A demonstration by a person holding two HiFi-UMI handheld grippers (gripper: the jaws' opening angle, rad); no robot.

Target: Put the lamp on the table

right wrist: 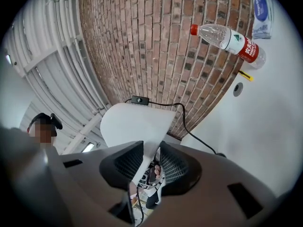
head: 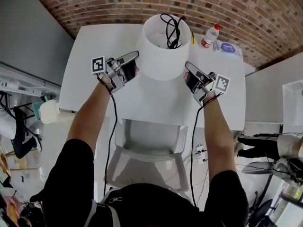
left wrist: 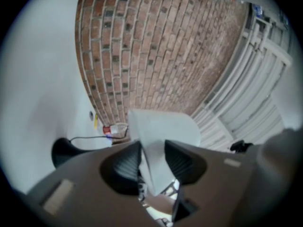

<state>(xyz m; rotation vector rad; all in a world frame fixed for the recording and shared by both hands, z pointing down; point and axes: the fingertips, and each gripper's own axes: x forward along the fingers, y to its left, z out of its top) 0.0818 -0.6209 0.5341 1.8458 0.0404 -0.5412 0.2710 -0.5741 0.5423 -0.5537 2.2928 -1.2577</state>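
Note:
The lamp's white drum shade [head: 158,51] stands over the middle of the white table [head: 94,51], its black cord [head: 171,30] coiled inside the top. Its black base [left wrist: 64,150] shows low against the table top in the left gripper view. My left gripper [head: 135,63] is at the shade's lower left rim. The shade's wall [left wrist: 156,136] runs between its jaws with a gap beside one pad, so that gripper [left wrist: 152,157] is open. My right gripper [head: 187,70] is at the lower right rim, and there it [right wrist: 151,157] is shut on the thin shade wall [right wrist: 137,124].
A plastic water bottle [head: 209,36] with a red label, a yellow pen [head: 192,38] and a blue-printed packet [head: 226,47] lie at the table's far right by the brick wall. A white chair [head: 147,150] stands at the near edge, between me and the table.

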